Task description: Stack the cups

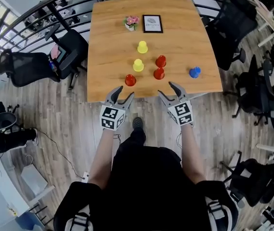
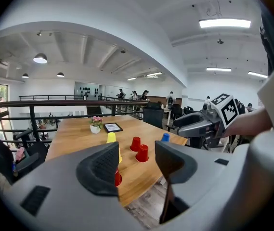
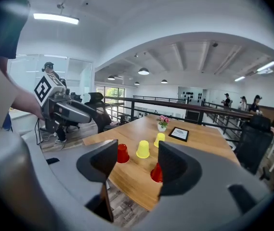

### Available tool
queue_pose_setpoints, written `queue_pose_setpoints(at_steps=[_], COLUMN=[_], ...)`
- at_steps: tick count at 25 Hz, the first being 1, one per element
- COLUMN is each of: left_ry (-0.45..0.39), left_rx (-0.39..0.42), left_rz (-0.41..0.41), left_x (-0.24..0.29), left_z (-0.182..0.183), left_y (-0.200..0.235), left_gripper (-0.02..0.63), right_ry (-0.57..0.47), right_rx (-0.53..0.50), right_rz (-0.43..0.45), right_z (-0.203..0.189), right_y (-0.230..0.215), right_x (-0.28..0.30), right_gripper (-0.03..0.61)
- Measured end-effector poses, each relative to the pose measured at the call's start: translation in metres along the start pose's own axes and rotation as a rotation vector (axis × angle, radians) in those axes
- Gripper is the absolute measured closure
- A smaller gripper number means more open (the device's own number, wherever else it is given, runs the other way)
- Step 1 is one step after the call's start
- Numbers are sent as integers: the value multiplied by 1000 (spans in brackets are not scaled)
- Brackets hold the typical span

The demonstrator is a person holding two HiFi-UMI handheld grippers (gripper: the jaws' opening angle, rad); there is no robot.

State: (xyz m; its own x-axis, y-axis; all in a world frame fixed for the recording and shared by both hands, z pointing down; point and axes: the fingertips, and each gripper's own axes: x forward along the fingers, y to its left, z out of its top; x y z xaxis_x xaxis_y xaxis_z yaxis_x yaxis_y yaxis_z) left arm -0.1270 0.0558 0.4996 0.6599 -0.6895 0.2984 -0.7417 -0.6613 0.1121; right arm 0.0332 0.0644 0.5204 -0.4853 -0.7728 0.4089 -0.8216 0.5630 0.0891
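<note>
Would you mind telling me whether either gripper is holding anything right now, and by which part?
Nothing is held: the left gripper and right gripper are both open and empty.

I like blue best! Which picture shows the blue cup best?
The head view: the blue cup shows whole, from above. The left gripper view shows the blue cup small and far. The right gripper view does not show it.

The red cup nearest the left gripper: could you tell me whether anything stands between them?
Nothing visible does. The left gripper hangs open at the near edge of the table, and only bare wood separates it from the red cup.
</note>
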Motion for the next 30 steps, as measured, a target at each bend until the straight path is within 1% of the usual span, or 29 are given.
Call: queue_pose_setpoints(at_steps=[5,8,12,16,20,24,27,30], left_ry=[63,102,143,181,214,253,296,320], left_rx=[46,67,70,55,52,31,27,23], left_rz=[-37,-63,-99,-123,-125,-104,-89,-77], left_x=[29,46,67,79,90,99,108,116], left_z=[-12,-23,-36,-44,-53,-70,-81,-90], left_y=[26,42,54,55,60,71,73,76], left_gripper=[377,377,377,377,378,378,377,377], right_ry=[59,74,104,139,158,192,207,224], right_rx=[21,51,73,95,117,108,108,115], right_rz=[-53,-85,-103,-106,-96,-52,-21,4], right_z=[-13,-23,-33,-46,-56,-64,-72,-79], right_y=[-26,-38,-44,-51,-59,-61,-70,-76], right_x=[29,43,55,61,71,88,103,115], right_gripper=[304,304,304,304,304,304,304,302])
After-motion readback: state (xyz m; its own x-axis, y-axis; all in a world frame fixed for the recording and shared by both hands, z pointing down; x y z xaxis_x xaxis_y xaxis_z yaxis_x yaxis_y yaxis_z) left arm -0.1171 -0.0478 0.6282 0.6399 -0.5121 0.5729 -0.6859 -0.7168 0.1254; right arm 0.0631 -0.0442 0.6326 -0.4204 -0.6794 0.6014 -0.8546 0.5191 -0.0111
